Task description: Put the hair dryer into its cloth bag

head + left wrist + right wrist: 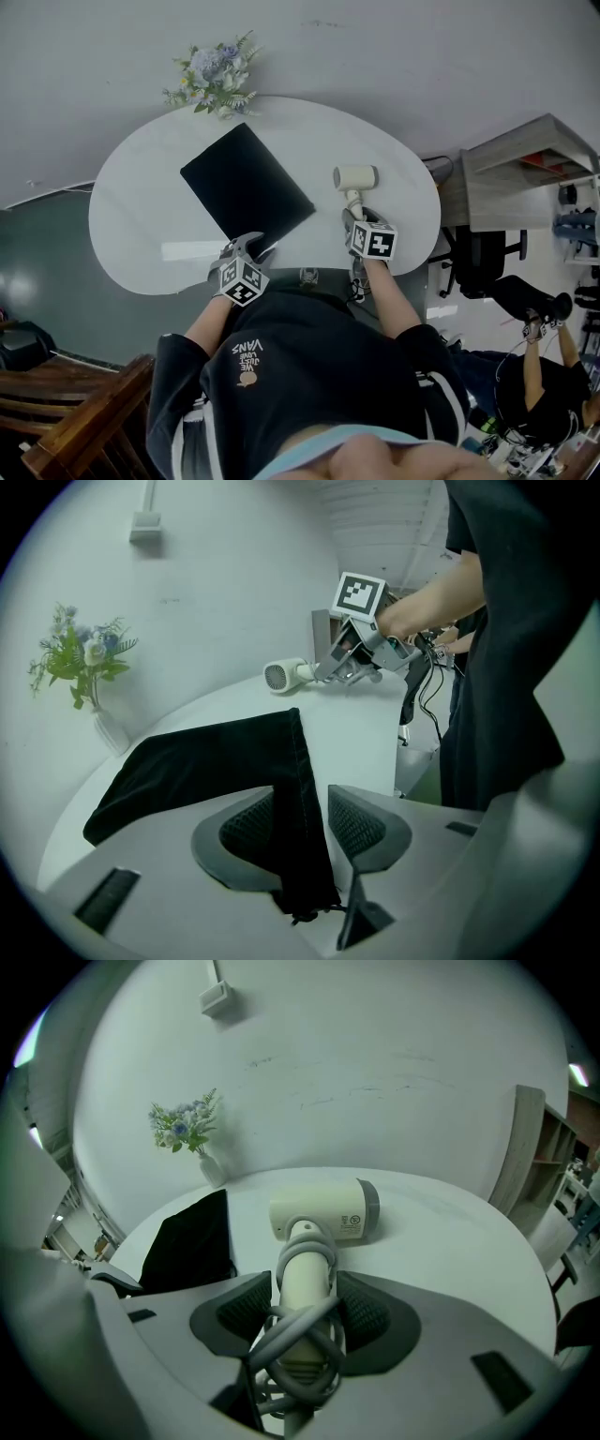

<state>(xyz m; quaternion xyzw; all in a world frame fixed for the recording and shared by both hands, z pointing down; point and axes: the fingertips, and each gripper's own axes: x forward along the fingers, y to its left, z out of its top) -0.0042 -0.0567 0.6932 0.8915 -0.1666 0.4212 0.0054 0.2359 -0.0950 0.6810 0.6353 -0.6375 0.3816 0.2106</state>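
Two spread left gripper (302, 819) jaws straddle the cloth bag's (202, 761) near corner; right gripper (305, 1312) pinches the hair dryer's (323, 1211) handle alongside.

You're in an office-style workroom: a white oval table (131, 216) set against a bare wall, a vase of flowers (214, 80) at its far edge. To your right are a wooden shelf unit (525, 164), a black office chair (480, 258) and another person (544, 380).
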